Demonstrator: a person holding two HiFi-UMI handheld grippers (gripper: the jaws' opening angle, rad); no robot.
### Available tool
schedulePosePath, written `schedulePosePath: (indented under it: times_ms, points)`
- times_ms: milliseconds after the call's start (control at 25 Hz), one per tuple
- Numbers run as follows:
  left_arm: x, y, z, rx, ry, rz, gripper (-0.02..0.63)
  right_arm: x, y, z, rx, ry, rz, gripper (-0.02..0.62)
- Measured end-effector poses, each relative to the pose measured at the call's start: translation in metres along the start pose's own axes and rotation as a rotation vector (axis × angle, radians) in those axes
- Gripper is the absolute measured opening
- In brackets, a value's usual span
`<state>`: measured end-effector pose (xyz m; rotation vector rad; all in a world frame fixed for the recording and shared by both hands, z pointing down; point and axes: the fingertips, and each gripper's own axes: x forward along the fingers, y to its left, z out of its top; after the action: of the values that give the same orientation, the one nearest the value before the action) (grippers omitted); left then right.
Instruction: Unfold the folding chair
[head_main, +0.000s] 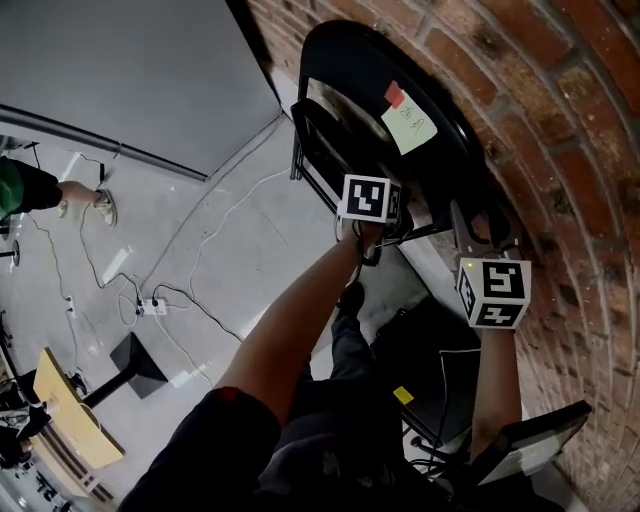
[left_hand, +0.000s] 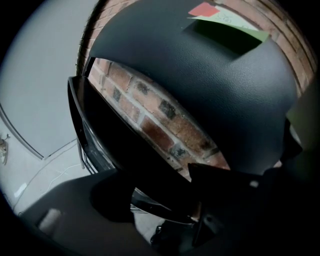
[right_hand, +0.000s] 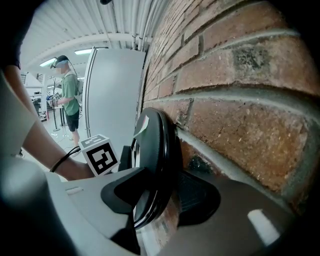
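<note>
Leaning folded against the brick wall (head_main: 590, 150), the black folding chair (head_main: 360, 70) stands nearly upright on the pale floor (head_main: 200, 180), its backrest bearing a green note (head_main: 408, 127) with a red tag (head_main: 394, 95) just above it. Both arms reach out to the chair. The left gripper (left_hand: 165, 200) has its jaws set wide around the seat's lower edge, where a chrome tube runs along the black rim; the pads seem to press on that edge, though the left gripper view is dark there and the contact is hard to make out. The right gripper (right_hand: 160, 195) has the chair's side rim between its jaws, one pad on the front face and the other on the back, close to the bricks (the rim fills the gap between them). Away on the floor lies a power strip (head_main: 152, 307), and a person (right_hand: 70, 100) in a green shirt stands in the background.
</note>
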<state>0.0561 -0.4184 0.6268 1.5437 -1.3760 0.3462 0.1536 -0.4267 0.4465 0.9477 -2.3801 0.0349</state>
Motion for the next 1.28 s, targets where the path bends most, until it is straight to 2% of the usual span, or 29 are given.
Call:
schedulePosePath:
  times_ms: [240, 440, 600, 760, 920, 1280]
  points:
    - [-0.009, 0.005, -0.004, 0.001, -0.019, -0.004, 0.345, -0.001, 0.001, 0.000, 0.020, -0.015, 0.018, 0.189]
    - [-0.016, 0.017, -0.021, -0.105, 0.051, -0.023, 0.374, 0.000, 0.002, -0.001, 0.038, -0.004, 0.031, 0.187]
    - [-0.022, 0.019, -0.022, -0.050, 0.046, -0.005, 0.379, 0.001, 0.002, -0.001, 0.051, 0.005, 0.027, 0.188]
    - [-0.029, 0.024, -0.029, -0.070, 0.036, -0.005, 0.377, 0.001, 0.003, -0.002, 0.057, 0.013, 0.020, 0.189]
    - [-0.038, 0.029, -0.033, -0.023, 0.043, 0.005, 0.377, 0.003, 0.004, -0.002, 0.057, 0.015, 0.007, 0.189]
    - [-0.055, 0.041, -0.049, -0.025, 0.043, 0.004, 0.376, 0.004, 0.006, -0.005, 0.051, 0.025, -0.004, 0.190]
